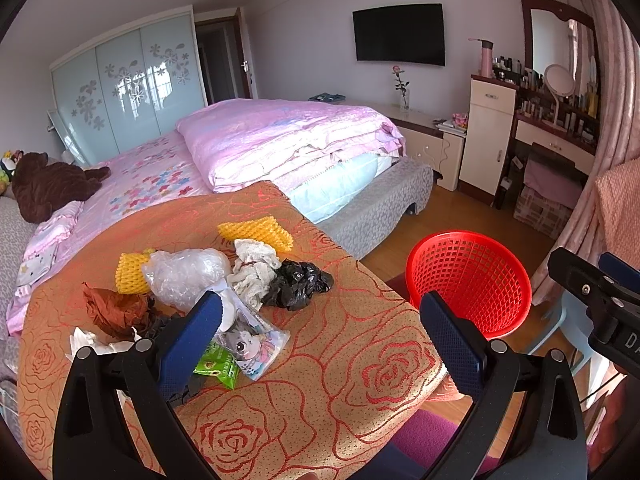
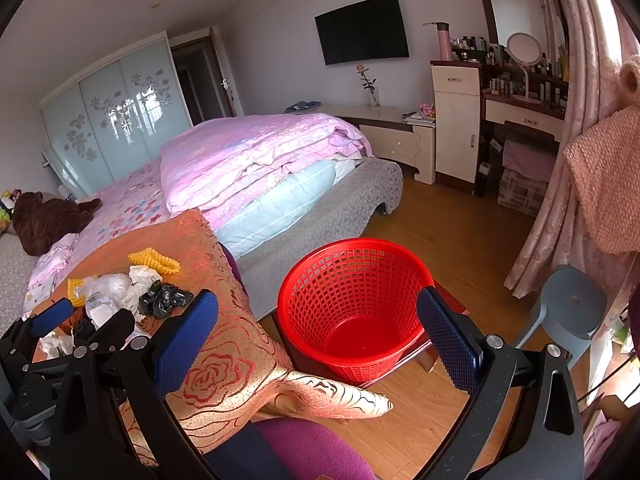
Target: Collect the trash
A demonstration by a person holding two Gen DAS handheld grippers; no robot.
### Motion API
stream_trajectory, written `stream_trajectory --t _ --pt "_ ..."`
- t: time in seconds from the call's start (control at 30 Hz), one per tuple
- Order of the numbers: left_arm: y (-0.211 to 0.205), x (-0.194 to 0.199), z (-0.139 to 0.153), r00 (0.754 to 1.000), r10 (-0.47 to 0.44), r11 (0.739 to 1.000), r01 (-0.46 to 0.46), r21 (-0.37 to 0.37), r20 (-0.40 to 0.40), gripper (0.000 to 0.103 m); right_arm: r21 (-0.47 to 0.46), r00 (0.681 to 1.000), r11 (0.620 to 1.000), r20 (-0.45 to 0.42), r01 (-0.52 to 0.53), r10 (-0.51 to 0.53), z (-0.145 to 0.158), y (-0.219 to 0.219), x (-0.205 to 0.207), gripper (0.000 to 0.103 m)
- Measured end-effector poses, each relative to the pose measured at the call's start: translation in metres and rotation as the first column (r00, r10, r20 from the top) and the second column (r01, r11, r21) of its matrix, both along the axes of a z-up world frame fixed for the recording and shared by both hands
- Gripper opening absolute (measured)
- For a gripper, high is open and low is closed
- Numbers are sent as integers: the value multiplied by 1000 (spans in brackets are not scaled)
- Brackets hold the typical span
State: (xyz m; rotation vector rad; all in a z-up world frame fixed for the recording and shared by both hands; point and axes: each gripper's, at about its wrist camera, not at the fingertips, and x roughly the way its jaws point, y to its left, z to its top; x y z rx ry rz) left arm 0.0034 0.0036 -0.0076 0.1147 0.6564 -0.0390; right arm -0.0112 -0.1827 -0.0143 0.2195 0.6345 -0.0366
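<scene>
Hovering at the bottom of the left wrist view, the left gripper [image 1: 320, 324] has its blue-padded fingers spread wide, holding nothing, above a table under an orange rose-patterned cloth [image 1: 320, 384]. Just past its left finger, lower left of centre, lies a snack wrapper with a cartoon face [image 1: 252, 346], overlapping a green packet [image 1: 218, 368]. Beyond these the trash pile sits in the middle left of the frame: crumpled brown paper [image 1: 116, 308], clear bubble wrap [image 1: 184, 276], a white foam net [image 1: 254, 270], a black plastic bag [image 1: 298, 284], and two yellow foam nets [image 1: 256, 232] [image 1: 130, 272]. White tissue [image 1: 86, 342] lies at the left edge of the pile.

In the right wrist view the right gripper [image 2: 318, 328] is likewise spread wide and empty, framing the red mesh basket [image 2: 356, 312] at centre. The basket stands on the wooden floor just beside the table's corner, with nothing visible inside. A grey plastic stool [image 2: 568, 312] stands at right. Farther back, a bed with a folded pink quilt [image 2: 256, 156] fills the middle left; a wall-mounted TV [image 2: 362, 30] hangs at upper centre.
</scene>
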Motion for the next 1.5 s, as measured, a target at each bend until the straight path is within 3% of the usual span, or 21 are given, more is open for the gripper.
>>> stream_trajectory --t 1.5 --pt "2 2 0 1000 5 1000 -5 -1 -2 95 0 1000 1000 -12 -2 2 -7 5 -2 96"
